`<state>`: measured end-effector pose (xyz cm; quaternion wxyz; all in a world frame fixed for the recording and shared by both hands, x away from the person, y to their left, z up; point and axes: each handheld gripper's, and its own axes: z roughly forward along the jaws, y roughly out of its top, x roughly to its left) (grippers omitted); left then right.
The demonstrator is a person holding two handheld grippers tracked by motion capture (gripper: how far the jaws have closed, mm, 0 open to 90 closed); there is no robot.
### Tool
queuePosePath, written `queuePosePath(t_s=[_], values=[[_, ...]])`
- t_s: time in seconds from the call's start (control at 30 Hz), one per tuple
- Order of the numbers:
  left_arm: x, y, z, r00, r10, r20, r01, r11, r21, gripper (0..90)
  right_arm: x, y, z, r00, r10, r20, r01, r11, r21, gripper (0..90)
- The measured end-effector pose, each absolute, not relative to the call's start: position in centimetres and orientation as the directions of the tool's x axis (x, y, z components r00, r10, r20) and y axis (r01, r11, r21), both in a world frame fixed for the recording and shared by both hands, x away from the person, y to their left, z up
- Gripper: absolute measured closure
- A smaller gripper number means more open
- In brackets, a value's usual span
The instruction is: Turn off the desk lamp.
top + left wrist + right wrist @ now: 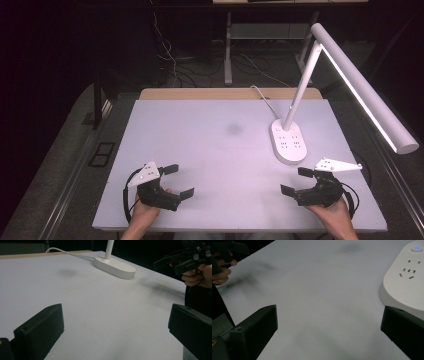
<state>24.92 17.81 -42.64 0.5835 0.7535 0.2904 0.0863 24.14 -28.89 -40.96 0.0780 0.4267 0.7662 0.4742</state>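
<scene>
While both claws, left claw [178, 181] and right claw [296, 181], stand released near the surface [215, 145] front edge, the lamp base [288, 141] sits just at the right claw's twelve o'clock.

The table [210, 150] has a smooth, matt pale top (a wood-coloured edge shows at its far side). The lamp base [288, 142] is smooth white plastic; the tongs' jaws look matt black plastic.

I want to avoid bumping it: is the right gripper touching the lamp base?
Apart. The high view shows bare table between the right gripper and the lamp base; its jaws stand open with nothing between them.
</scene>
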Motion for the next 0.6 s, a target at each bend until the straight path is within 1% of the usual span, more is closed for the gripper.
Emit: queuePosePath(t_s=[0.6], values=[[24.85, 17.88, -42.62, 0.817, 0.537, -0.209, 0.337, -0.151, 0.929, 0.0, 24.12, -29.32, -40.73, -0.62, 0.721, 0.309, 0.591, 0.171, 0.788, 0.9]])
